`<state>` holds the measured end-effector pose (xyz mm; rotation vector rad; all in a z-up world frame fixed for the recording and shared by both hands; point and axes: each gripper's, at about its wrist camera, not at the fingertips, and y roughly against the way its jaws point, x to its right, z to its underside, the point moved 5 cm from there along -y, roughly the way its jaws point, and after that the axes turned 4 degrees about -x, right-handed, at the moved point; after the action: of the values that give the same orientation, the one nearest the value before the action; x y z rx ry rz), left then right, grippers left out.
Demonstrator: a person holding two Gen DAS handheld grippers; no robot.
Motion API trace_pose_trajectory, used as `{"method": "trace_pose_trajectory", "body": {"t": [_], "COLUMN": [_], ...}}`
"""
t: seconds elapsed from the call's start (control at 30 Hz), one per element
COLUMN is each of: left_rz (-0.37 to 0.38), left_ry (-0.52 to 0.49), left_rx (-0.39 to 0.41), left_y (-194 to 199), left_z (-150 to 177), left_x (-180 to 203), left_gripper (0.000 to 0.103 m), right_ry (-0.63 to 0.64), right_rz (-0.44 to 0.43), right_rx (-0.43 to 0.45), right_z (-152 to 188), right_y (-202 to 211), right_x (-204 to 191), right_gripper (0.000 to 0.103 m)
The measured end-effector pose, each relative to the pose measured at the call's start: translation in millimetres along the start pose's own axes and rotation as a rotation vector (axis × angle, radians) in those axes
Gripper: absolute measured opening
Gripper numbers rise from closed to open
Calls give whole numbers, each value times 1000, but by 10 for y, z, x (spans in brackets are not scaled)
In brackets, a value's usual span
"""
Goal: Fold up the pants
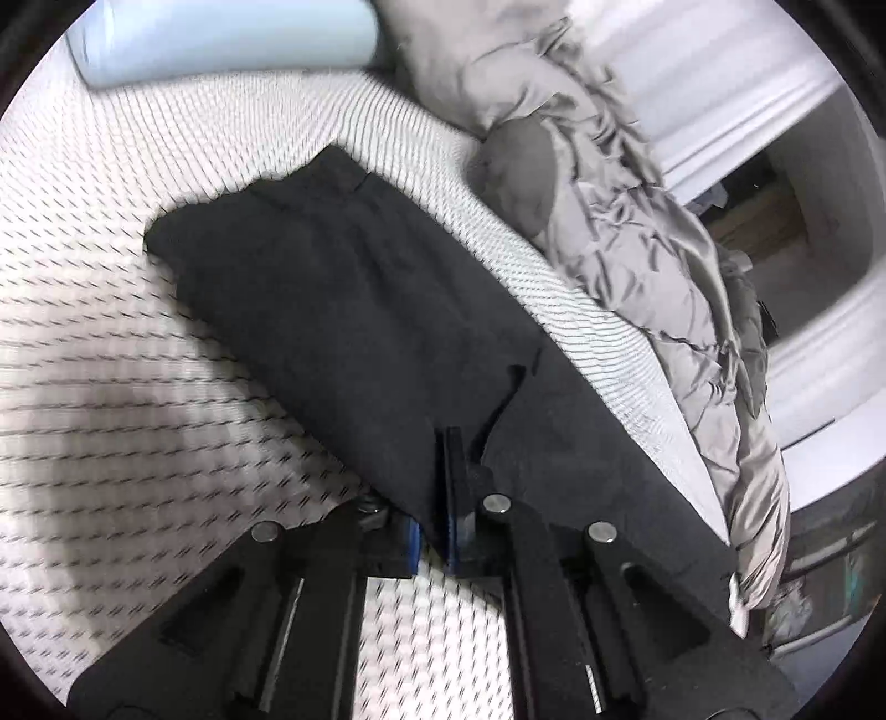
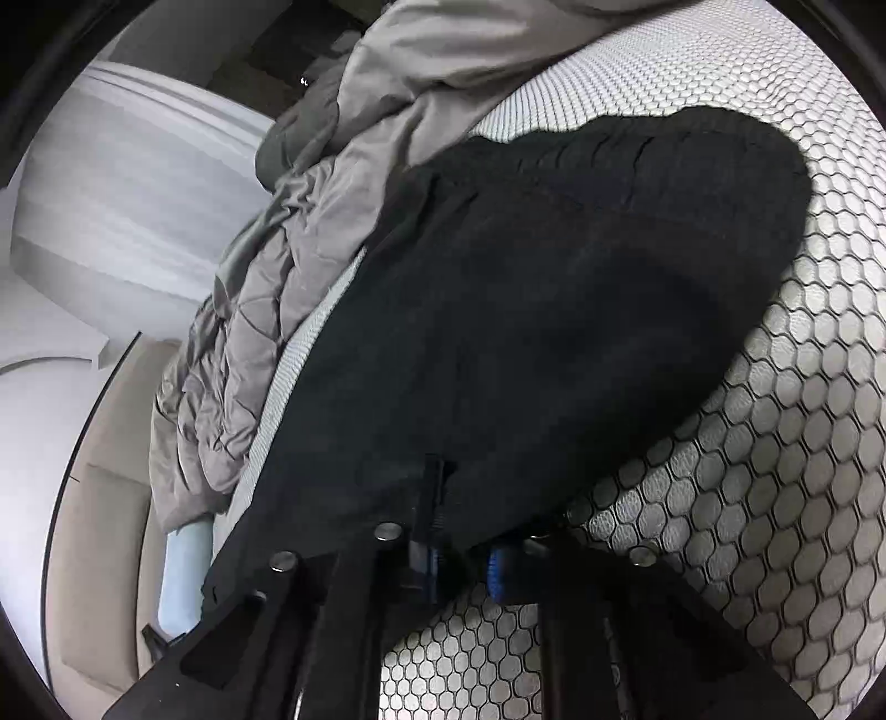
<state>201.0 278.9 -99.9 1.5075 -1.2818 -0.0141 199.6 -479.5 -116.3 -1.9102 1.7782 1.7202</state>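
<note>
Black pants (image 1: 354, 310) lie on a white honeycomb-patterned bed cover (image 1: 111, 310), stretched away from me. My left gripper (image 1: 443, 498) is shut on the near edge of the pants, the cloth pinched between its blue-padded fingers. In the right wrist view the pants (image 2: 554, 310) spread out as a dark folded mass, the far end rumpled. My right gripper (image 2: 443, 509) is shut on the near edge of the pants, with cloth draped over the fingers. The cover (image 2: 775, 498) shows on the right.
A crumpled grey duvet (image 1: 637, 232) lies along the far side of the pants; it also shows in the right wrist view (image 2: 266, 310). A pale blue pillow (image 1: 221, 39) sits at the head. White furniture (image 2: 122, 210) stands beyond the bed edge.
</note>
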Motion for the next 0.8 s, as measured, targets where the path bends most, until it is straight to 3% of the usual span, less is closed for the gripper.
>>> {"method": "trace_pose_trajectory", "body": {"t": [0.13, 0.27, 0.33, 0.37, 0.43, 0.47, 0.5, 0.53, 0.57, 0.63, 0.7, 0.73, 0.8], "left_rz": [-32, -52, -116, -143, -183, -190, -199, -204, -202, -195, -186, -169, -126], "left_ry": [-57, -95, -145, -160, -173, -184, -202, -231, -262, -331, -373, -390, -440], "left_rx": [22, 33, 31, 22, 14, 26, 41, 59, 76, 103, 130, 143, 137], "left_y": [418, 816, 953, 1014, 1167, 1254, 1358, 1462, 1552, 1721, 1811, 1842, 1839], "left_z": [264, 611, 759, 822, 921, 970, 1026, 1089, 1153, 1311, 1433, 1502, 1655], "left_x": [-65, -257, -347, -394, -458, -457, -453, -407, -358, -239, -104, -8, 201], "left_gripper": [3, 4, 16, 21, 49, 57, 73, 81, 83, 90, 102, 102, 102], "right_ry": [95, 97, 114, 136, 174, 192, 204, 208, 217, 270, 350, 373, 438], "right_rz": [-18, -34, -30, -13, 73, 113, 133, 148, 168, 197, 235, 251, 275], "right_rx": [20, 4, -10, -17, -21, -8, 18, 43, 82, 137, 143, 144, 161], "right_z": [225, 571, 758, 851, 959, 999, 1037, 1068, 1115, 1210, 1310, 1329, 1363], "right_y": [367, 811, 994, 1061, 1145, 1227, 1324, 1413, 1527, 1711, 1759, 1767, 1731], "right_x": [-71, 61, 124, 138, 160, 157, 138, 134, 124, 30, -120, -167, -339], "right_gripper": [3, 3, 4, 11, 19, 27, 34, 52, 63, 72, 85, 91, 93]}}
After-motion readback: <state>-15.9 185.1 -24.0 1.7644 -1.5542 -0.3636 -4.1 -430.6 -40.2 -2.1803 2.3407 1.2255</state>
